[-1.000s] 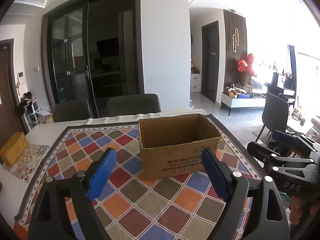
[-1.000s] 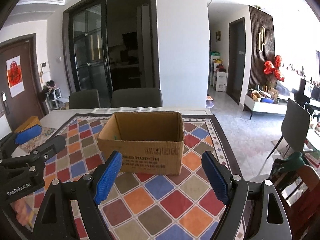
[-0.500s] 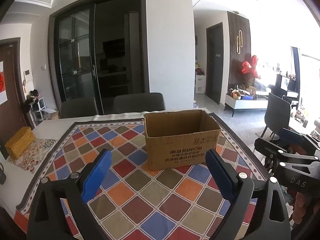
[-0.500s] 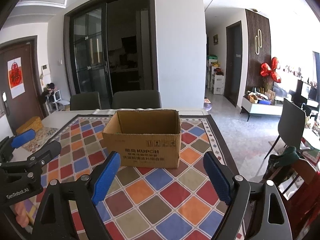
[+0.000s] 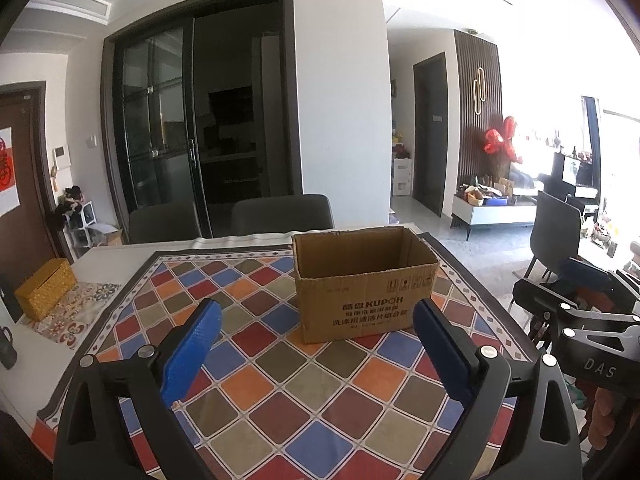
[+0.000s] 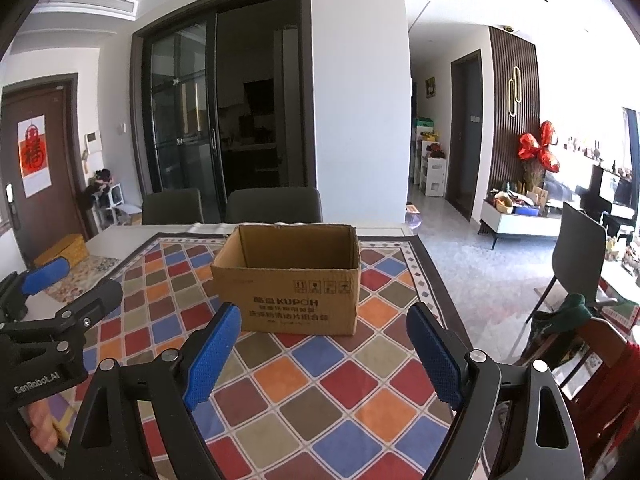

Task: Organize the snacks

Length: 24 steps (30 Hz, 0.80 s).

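Both claws gape wide and hold nothing. The open brown cardboard box (image 5: pixel 362 288) stands on the chequered multicoloured tablecloth (image 5: pixel 280 392) just ahead of the left gripper (image 5: pixel 316 344) and the right gripper (image 6: pixel 322 350), untouched.

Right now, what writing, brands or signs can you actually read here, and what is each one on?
"KUPOH": on the front of the cardboard box, with Chinese lines around it too small to read.
Handling symbols: a row on the box front, too small to make out.
"GenRobot.AI": on the left gripper body.
"DAS": on the right gripper body.
A red Chinese character: on the poster on the brown door.
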Available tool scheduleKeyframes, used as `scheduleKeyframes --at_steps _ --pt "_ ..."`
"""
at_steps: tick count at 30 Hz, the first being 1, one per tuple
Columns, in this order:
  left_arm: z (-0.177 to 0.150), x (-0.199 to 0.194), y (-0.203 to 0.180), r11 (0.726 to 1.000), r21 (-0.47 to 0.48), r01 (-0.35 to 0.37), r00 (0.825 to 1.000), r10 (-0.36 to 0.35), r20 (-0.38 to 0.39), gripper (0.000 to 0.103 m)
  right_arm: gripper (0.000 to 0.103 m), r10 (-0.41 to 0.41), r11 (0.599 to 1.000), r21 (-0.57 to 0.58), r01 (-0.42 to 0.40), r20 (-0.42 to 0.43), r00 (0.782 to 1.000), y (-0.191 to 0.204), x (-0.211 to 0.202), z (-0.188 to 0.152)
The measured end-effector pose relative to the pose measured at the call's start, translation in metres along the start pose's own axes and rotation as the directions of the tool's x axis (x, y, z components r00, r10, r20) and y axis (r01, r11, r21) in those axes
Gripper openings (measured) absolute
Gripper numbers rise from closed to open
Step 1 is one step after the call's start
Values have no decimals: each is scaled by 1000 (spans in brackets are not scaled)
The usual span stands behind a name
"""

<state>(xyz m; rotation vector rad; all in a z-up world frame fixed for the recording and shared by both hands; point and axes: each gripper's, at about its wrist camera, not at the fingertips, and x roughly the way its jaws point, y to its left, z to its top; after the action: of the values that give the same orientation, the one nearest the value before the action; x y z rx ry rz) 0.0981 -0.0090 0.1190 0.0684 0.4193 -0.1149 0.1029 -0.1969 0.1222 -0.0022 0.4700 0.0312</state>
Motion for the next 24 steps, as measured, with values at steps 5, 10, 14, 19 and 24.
scheduleKeyframes --at_steps 5,10,14,19,24 --pt "-1 -4 0 1000 2 -4 1000 4 10 98 86 3 1000 0 -3 4 1000 2 -3 0" --pt "-1 -6 0 1000 5 -8 1000 8 15 99 86 4 1000 -2 -4 9 1000 2 -6 -1" --pt "0 -7 -1 1000 8 -13 1000 13 18 100 86 7 1000 -1 -7 9 1000 2 -7 0" --pt "0 -7 -1 1000 9 -14 1000 13 17 100 86 7 1000 0 -7 9 1000 2 -8 0" --pt "0 -8 -1 1000 7 -14 1000 14 17 100 86 6 1000 -3 -6 7 1000 3 -8 -1"
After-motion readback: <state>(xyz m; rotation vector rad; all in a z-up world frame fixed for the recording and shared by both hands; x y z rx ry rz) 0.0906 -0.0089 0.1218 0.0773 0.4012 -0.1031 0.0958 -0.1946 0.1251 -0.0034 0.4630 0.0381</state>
